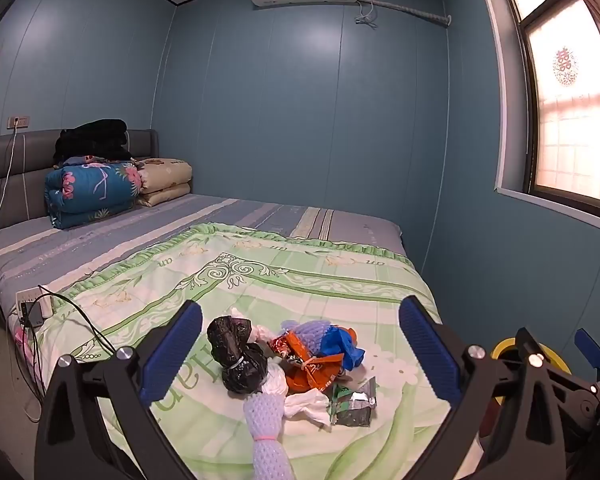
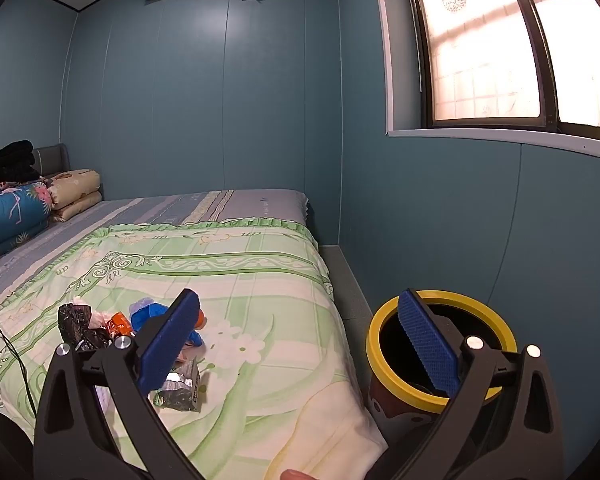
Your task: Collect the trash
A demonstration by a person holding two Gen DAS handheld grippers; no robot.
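A pile of trash lies on the green quilt [image 1: 260,280]: a black plastic bag [image 1: 238,356], an orange wrapper [image 1: 310,372], a blue bag [image 1: 342,340], a pale foam net sleeve [image 1: 266,432], white tissue [image 1: 306,406] and a green foil packet [image 1: 354,402]. My left gripper [image 1: 300,352] is open and empty, its jaws spread on either side of the pile. My right gripper [image 2: 300,340] is open and empty, over the bed's right edge, with the foil packet [image 2: 180,390] behind its left finger. A yellow-rimmed bin [image 2: 440,356] stands on the floor right of the bed.
Folded quilts [image 1: 96,192] and dark clothes [image 1: 92,140] are stacked at the headboard. A power strip with cables [image 1: 34,306] lies at the bed's left edge. The blue wall [image 2: 460,220] and a window [image 2: 500,48] are to the right.
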